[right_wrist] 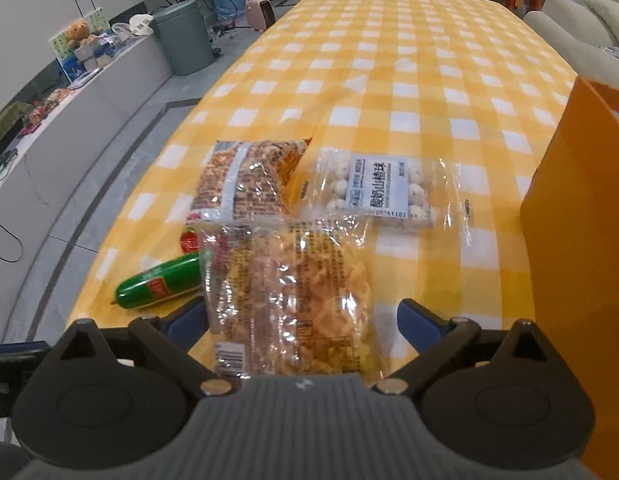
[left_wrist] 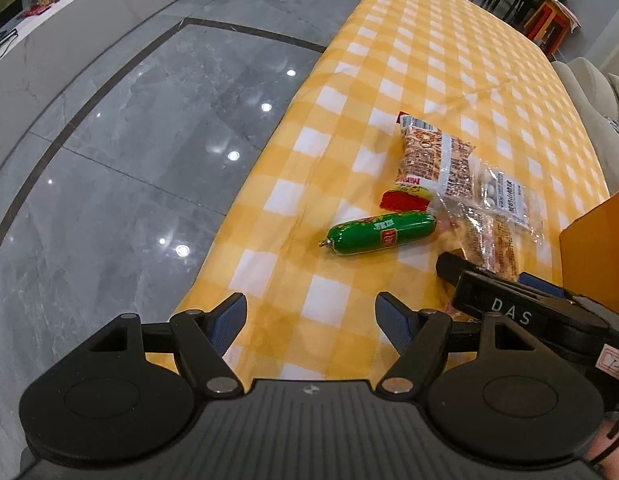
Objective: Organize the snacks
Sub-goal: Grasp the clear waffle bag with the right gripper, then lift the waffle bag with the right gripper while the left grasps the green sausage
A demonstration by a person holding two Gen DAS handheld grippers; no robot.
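Snacks lie on the yellow checked tablecloth (left_wrist: 449, 40). A green sausage (left_wrist: 379, 234) lies nearest my left gripper (left_wrist: 311, 316), which is open and empty just short of it. Behind the sausage are a peanut bag (left_wrist: 429, 152), a clear bag of white balls (left_wrist: 505, 196) and a clear pastry packet (left_wrist: 489, 244). In the right wrist view the pastry packet (right_wrist: 293, 300) lies between the open fingers of my right gripper (right_wrist: 301, 324). The ball bag (right_wrist: 383, 192), the peanut bag (right_wrist: 249, 180) and the sausage (right_wrist: 159, 286) lie around it.
An orange box (right_wrist: 581, 240) stands at the right, close to my right gripper; it also shows in the left wrist view (left_wrist: 597, 252). The table's left edge drops to a grey tiled floor (left_wrist: 129, 160). A grey bin (right_wrist: 183, 36) and chairs stand far off.
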